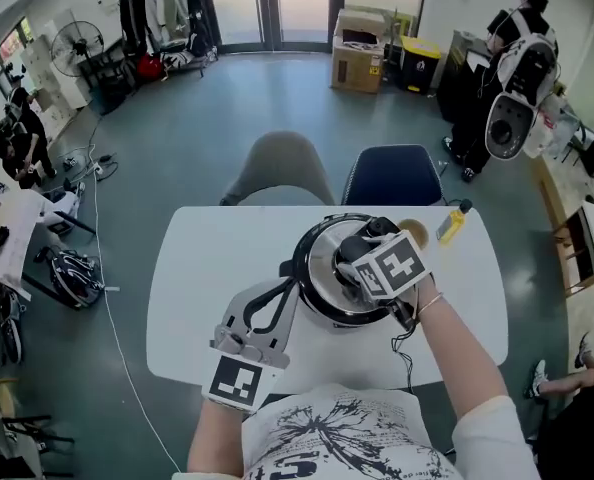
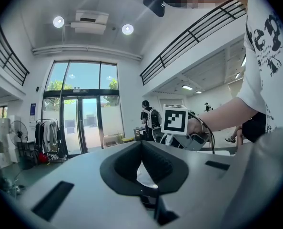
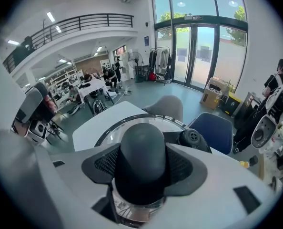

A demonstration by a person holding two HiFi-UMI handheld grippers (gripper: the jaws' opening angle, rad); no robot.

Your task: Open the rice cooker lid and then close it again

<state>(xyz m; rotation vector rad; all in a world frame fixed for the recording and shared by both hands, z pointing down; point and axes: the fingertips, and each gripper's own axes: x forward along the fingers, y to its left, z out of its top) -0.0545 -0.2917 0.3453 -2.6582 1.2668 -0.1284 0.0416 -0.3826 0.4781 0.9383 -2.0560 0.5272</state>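
Glass doors and a wide grey floor lie beyond a white table (image 1: 202, 258), where the rice cooker (image 1: 312, 293) stands near the middle with two chairs (image 1: 282, 168) behind it. Its lid (image 1: 322, 248) sits over the pot, though I cannot tell whether it has cleared the rim.

The right gripper (image 1: 362, 250) is clenched on the black knob (image 3: 142, 151) at the lid's centre, with a jaw pressed on either side of it. To do this step well, the lid should probably come straight up with the grip kept square on the knob. A round knob could twist between the pads, and a tilted lid may catch on the rim.

The right forearm reaches in from the lower right, with the gripper angled steeply down onto the knob. The left gripper (image 1: 267, 308) is held level, just beside the cooker's left flank and low over the table. Its jaws stand apart with nothing between them, so it could steady the body if the pot shifts.
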